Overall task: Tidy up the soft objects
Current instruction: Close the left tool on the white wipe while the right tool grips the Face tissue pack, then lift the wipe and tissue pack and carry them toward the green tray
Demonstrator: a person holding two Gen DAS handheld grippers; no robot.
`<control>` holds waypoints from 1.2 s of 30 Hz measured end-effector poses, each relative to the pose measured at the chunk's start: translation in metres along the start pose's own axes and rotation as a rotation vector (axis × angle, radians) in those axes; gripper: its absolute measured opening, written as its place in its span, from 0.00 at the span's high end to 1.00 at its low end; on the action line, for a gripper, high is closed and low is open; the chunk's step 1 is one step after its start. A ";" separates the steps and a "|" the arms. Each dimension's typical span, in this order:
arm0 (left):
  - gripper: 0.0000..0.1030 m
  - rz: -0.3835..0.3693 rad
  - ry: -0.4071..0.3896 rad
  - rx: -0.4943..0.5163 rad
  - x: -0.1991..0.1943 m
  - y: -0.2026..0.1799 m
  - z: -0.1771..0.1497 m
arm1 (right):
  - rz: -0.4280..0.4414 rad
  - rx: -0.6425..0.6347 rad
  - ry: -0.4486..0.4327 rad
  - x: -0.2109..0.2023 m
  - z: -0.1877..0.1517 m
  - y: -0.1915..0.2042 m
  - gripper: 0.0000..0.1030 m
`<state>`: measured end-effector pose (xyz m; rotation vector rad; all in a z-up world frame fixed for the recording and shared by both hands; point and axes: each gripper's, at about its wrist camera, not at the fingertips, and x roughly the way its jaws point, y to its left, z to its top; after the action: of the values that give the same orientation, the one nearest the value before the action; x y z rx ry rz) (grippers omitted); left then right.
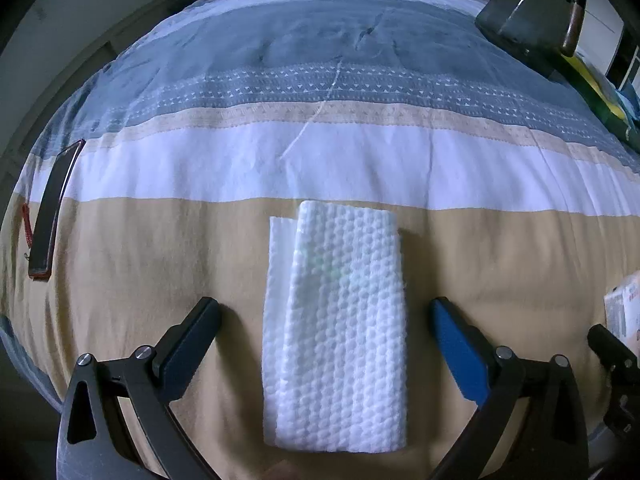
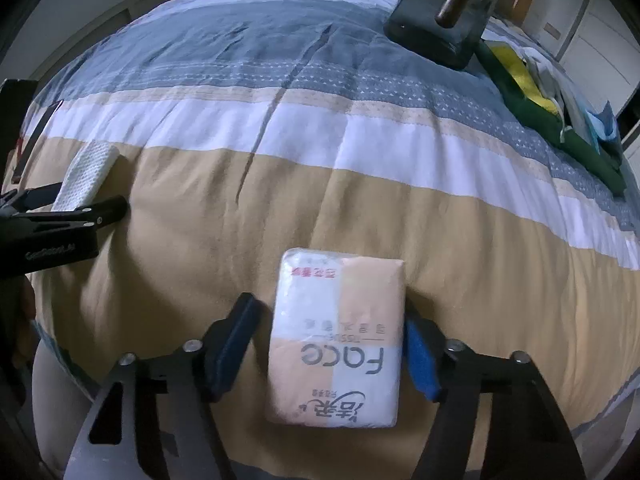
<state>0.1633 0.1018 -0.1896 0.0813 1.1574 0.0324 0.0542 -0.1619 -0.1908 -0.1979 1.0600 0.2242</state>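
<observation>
- Left gripper (image 1: pixel 325 322): jaws spread wide, one finger on each side of folded white cloth (image 1: pixel 336 328), clear gaps both sides, nothing gripped.
- Folded white cloth: embossed dot texture, flat on tan band of striped bedspread (image 1: pixel 280 60), near the bed's front edge, long side running away from the front edge; also visible in right wrist view (image 2: pixel 86 176) at far left, beside the left gripper's fingers (image 2: pixel 100 212).
- Right gripper (image 2: pixel 332 334): jaws open, straddling tissue pack (image 2: pixel 338 340); blue-padded finger touching or just beside the pack's right side, black finger standing off the left side; not clamped.
- Tissue pack: soft plastic-wrapped, peach and white panels, "Face" printed, lying flat on tan band near the front edge.
- Phone (image 1: pixel 52 208): dark, red-edged, at the bedspread's left edge.
- Dark bag (image 2: pixel 440 12): upright at the far right side of the bed.
- Green fabric heap (image 2: pixel 560 120): along the right edge.
</observation>
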 end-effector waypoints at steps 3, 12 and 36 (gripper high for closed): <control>0.04 0.005 -0.009 -0.001 0.000 -0.001 0.000 | -0.003 -0.004 -0.003 0.000 0.000 0.000 0.47; 0.34 -0.002 -0.037 0.030 -0.011 -0.014 -0.001 | -0.006 -0.024 -0.009 -0.002 -0.002 0.001 0.51; 0.81 0.037 -0.058 0.044 -0.020 -0.021 0.008 | -0.031 -0.090 -0.054 -0.014 -0.004 0.008 0.52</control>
<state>0.1620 0.0793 -0.1696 0.1414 1.0991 0.0368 0.0419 -0.1565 -0.1810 -0.2878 0.9933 0.2479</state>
